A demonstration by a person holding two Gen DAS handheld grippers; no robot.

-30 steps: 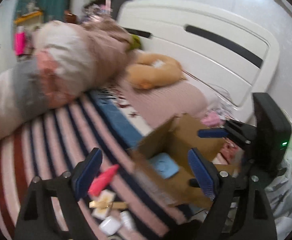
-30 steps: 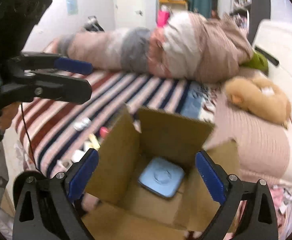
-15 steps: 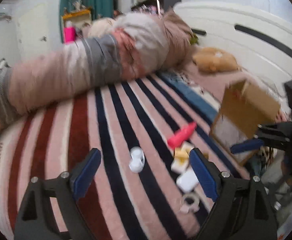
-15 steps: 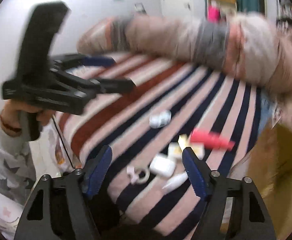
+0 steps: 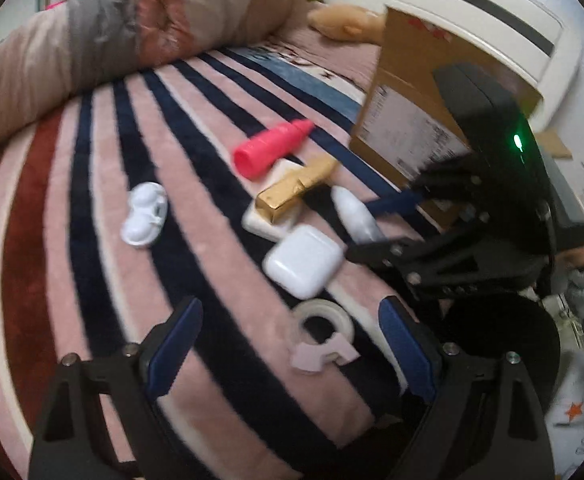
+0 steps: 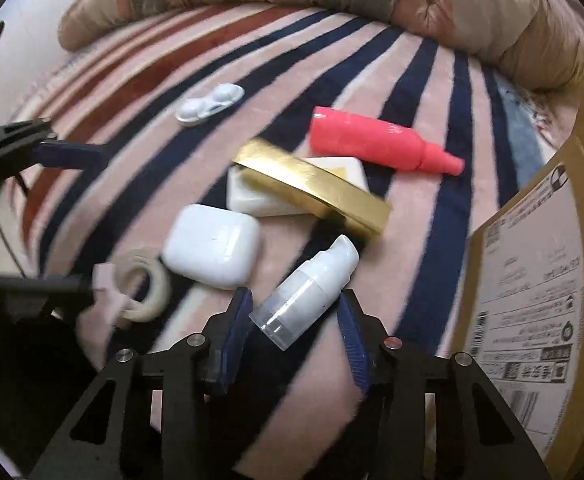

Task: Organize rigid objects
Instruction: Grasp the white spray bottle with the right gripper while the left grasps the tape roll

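- Right gripper (image 6: 295,322) parted, straddling base of white pump bottle (image 6: 308,285); pads either side, nothing pinched yet; lined up across the narrow body, likely for an easy grasp.
- Pump bottle lying on its side on striped blanket (image 6: 424,92), nozzle pointing toward gold box (image 6: 312,188).
- Gold box resting diagonally across white flat case (image 6: 251,196), so probably awkward to take first.
- Left gripper (image 5: 289,350) spread wide, holding nothing, hovering over tape roll (image 5: 323,322); seemingly queued for next pick.
- White earbud case (image 5: 303,261) just beyond tape; pink bottle (image 5: 269,150) and small white contact-lens-style case (image 5: 144,213) farther out.
- Cardboard box (image 6: 532,280) standing at right, near the cluster; judged to be the drop target, hence short carry.
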